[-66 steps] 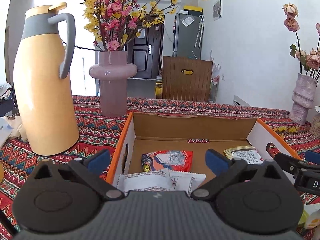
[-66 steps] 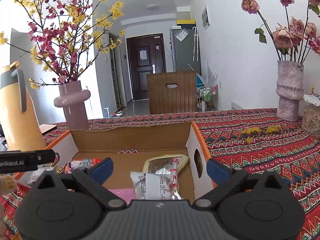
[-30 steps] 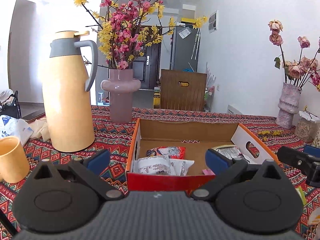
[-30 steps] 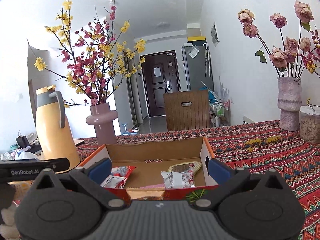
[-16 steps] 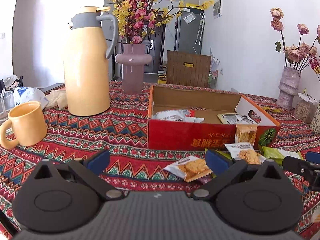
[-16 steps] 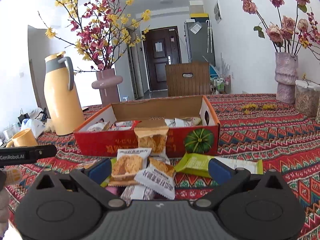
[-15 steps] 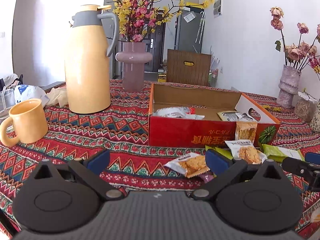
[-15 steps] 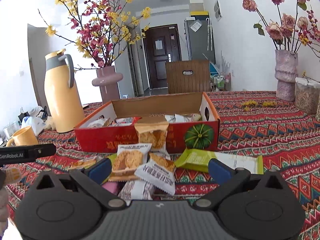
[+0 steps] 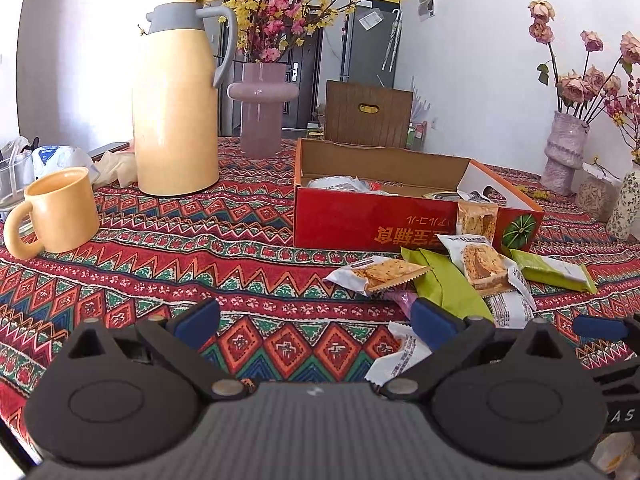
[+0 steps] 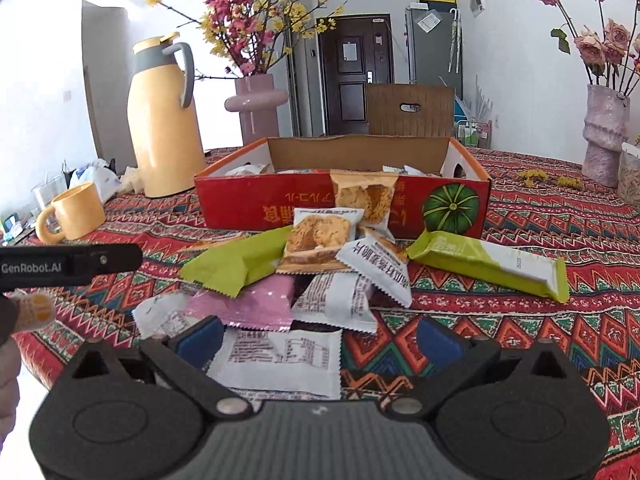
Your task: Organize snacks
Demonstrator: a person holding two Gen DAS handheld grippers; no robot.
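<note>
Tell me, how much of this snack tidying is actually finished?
Some is done: a few packets already lie inside the red cardboard box. Nothing is in hand; the left gripper and right gripper are both open and empty. Most is left: a pile of loose packets sits on the tablecloth in front of the box, one green bar lying apart, and one packet leans against the box front.
</note>
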